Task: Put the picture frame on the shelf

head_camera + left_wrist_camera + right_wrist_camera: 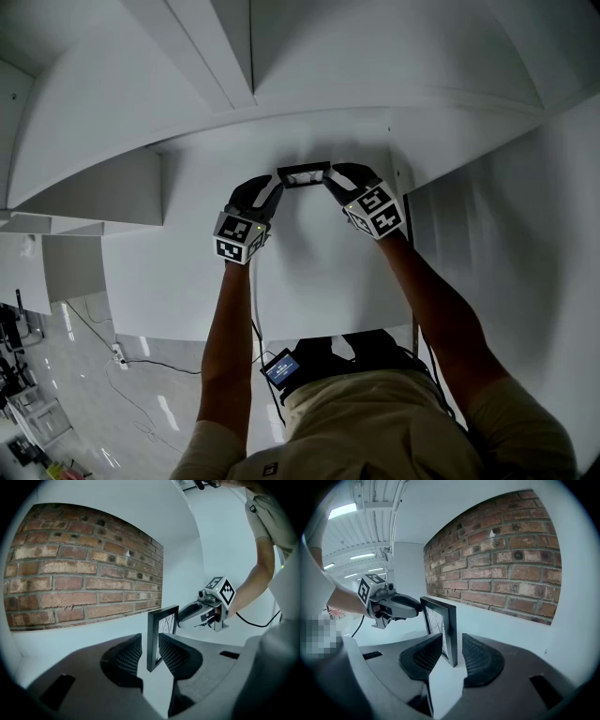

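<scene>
A small black picture frame point(303, 175) stands upright on the white shelf point(319, 267), close to the brick back wall point(84, 564). My left gripper point(274, 190) straddles the frame's left end. In the left gripper view the frame point(161, 637) sits between the jaws with a sliver of shelf showing beside the left pad. My right gripper point(336, 180) straddles the other end. In the right gripper view the frame point(440, 630) stands between parted jaws, with a gap to the right pad. Each gripper shows in the other's view: the right gripper point(204, 611) and the left gripper point(393, 606).
White side panels point(487, 187) close the shelf bay on both sides and a white board point(281, 75) lies overhead. The brick wall point(501, 559) runs just behind the frame. A cable point(141, 361) trails on the glossy floor lower left.
</scene>
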{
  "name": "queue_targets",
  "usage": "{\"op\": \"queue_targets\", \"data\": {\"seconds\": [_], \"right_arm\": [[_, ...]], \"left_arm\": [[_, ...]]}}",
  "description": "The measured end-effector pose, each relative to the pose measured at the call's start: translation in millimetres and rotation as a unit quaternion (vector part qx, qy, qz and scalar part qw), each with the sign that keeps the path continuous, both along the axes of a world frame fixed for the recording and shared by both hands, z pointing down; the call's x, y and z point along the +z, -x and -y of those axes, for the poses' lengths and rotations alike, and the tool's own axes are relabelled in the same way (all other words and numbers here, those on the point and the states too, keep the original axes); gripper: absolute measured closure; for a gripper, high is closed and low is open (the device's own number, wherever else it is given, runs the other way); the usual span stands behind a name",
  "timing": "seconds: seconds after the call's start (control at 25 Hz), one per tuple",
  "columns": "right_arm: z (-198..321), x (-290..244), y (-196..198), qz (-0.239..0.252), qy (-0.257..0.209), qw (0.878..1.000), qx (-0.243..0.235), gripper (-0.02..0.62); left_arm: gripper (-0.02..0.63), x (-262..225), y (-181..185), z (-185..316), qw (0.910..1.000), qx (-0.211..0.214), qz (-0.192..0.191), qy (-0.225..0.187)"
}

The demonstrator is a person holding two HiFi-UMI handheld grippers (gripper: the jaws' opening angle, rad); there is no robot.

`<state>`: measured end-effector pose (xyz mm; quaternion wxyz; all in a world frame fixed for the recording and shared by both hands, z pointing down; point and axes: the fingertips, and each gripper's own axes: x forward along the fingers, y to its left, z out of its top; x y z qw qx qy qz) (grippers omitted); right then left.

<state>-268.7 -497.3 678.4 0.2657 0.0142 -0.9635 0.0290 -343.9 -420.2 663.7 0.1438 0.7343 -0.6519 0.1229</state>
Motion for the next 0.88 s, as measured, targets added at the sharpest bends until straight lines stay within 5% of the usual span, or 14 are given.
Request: {"op": "queue_targets", "data": {"seconds": [0.56,0.88], "right_arm": [[-45.1,-97.3,-64.6,0.043,0.026,0.998,0.048,0.489],[-81.8,-184.9,-109.7,0.101,0.061,0.992,0.049,0.571]], "left_arm": [[0.518,-109.9,-42.7,-91.0,0.9995,0.002,0.012,-0.03],[0.564,-188.9,-79.3,-157.7,0.9973,-0.023,0.005,-0.07]]}}
